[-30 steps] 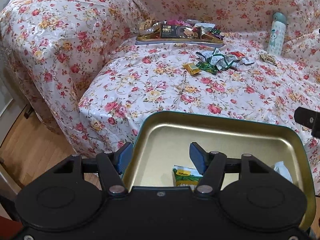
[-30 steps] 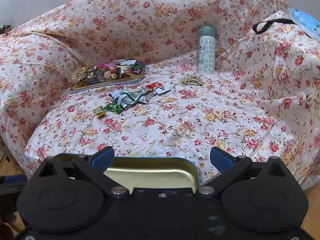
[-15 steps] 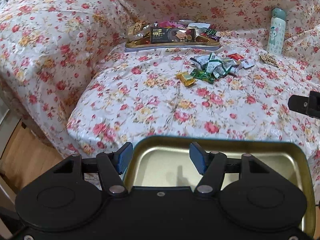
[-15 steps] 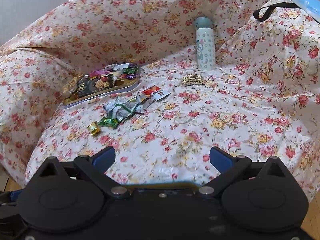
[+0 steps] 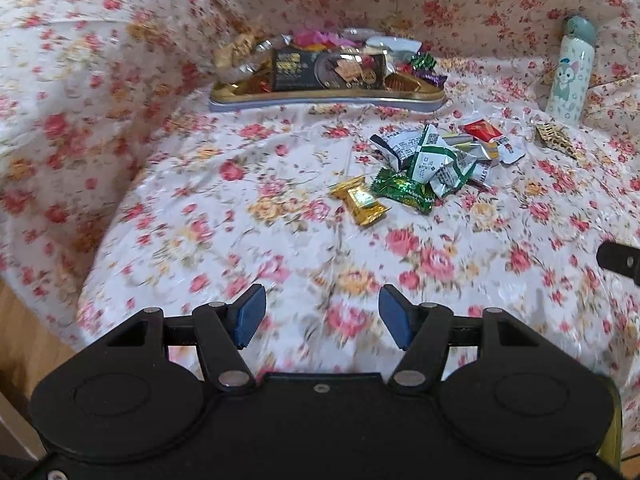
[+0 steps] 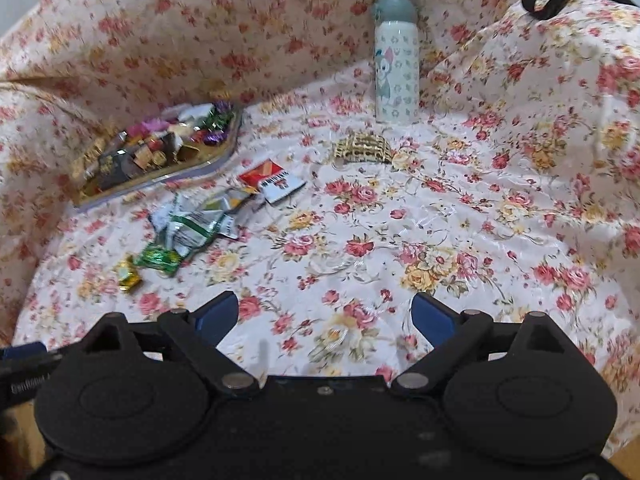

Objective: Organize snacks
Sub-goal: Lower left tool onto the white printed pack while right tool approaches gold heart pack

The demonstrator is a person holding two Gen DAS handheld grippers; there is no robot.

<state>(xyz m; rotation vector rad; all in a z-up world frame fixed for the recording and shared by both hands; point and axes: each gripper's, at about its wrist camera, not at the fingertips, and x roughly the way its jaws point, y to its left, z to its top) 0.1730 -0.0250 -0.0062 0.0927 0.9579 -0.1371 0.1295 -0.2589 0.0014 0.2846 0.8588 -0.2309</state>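
Note:
A pile of loose wrapped snacks [image 5: 434, 160] lies on the flower-patterned sofa seat, with a gold-wrapped candy [image 5: 360, 200] and a green one [image 5: 404, 190] at its near edge. It also shows in the right wrist view [image 6: 192, 224]. A gold tin tray [image 5: 328, 98] full of snacks sits at the back left, seen too in the right wrist view [image 6: 160, 182]. My left gripper [image 5: 322, 316] is open and empty over the seat's front. My right gripper [image 6: 326, 316] is open and empty, to the right of the pile.
A white cartoon-print bottle [image 6: 396, 64] stands upright at the back of the seat. A woven brown hair clip [image 6: 362, 146] lies in front of it. The sofa arm [image 5: 80, 100] rises on the left. A gold tin's edge [image 5: 614, 436] shows at bottom right.
Both grippers moved forward over the sofa seat. The gold tin that filled the lower part of both views has dropped out of sight below, except for one edge. The jaws stayed open.

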